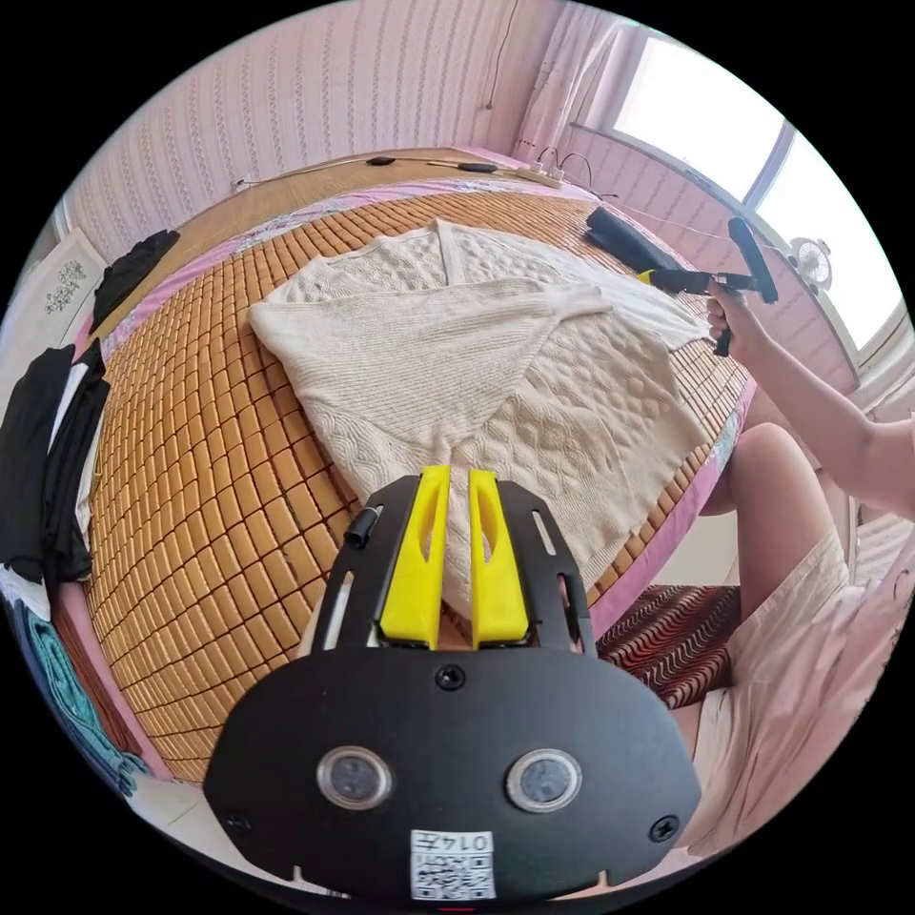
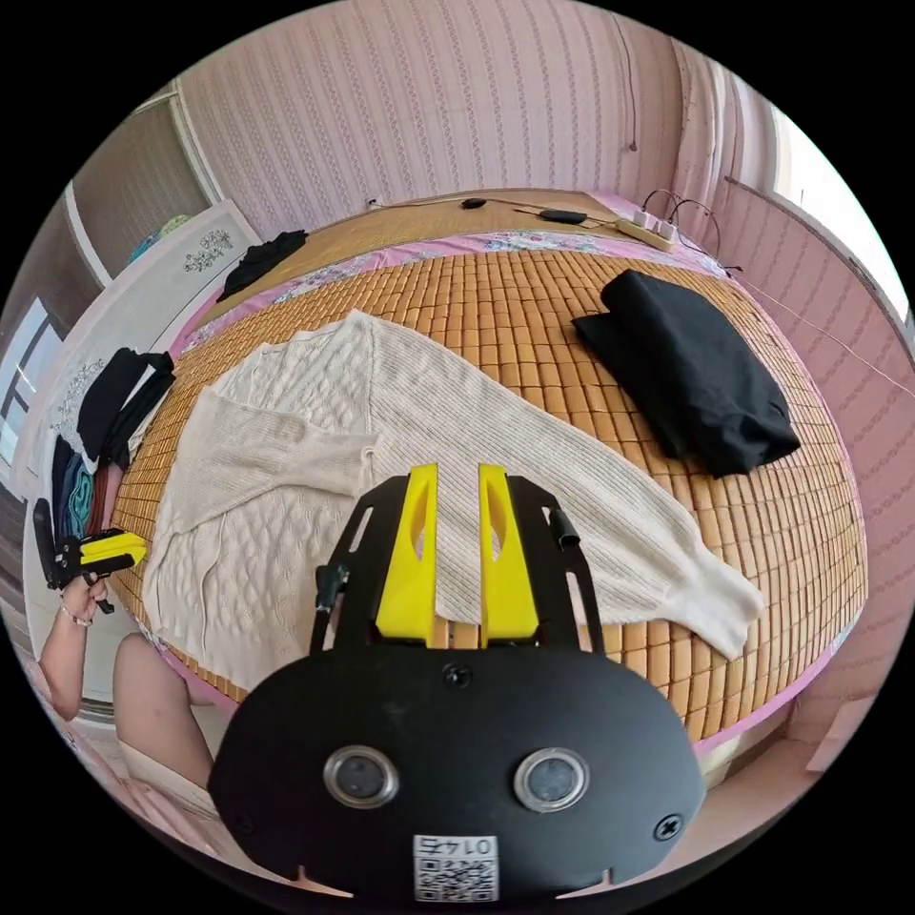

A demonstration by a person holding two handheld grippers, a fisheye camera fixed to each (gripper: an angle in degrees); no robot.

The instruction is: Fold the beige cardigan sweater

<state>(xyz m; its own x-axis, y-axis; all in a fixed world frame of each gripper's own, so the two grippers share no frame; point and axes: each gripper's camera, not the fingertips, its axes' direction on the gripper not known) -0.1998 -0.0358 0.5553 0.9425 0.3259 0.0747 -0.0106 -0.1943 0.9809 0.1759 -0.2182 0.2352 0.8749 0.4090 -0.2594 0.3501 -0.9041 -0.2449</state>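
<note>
The beige cardigan (image 1: 496, 381) lies flat on a bamboo bed mat (image 1: 210, 457), with one sleeve folded across its body. My left gripper (image 1: 459, 472) hovers over the hem corner nearest it, its yellow jaws drawn almost together with nothing between them. In the right gripper view the cardigan (image 2: 315, 448) has its other sleeve (image 2: 658, 553) stretched out straight towards the mat's edge. My right gripper (image 2: 457, 469) hangs above that sleeve, jaws close together and holding nothing. Each gripper shows in the other's view in a hand: right gripper (image 1: 653, 277), left gripper (image 2: 133, 548).
A folded black garment (image 2: 696, 381) rests on the mat beyond the outstretched sleeve. Dark clothes (image 1: 48, 457) hang at the bed's far side. A person's leg (image 1: 772, 496) stands by the bed edge, above a striped rug (image 1: 667, 629). A power strip (image 2: 648, 229) and cables lie by the wall.
</note>
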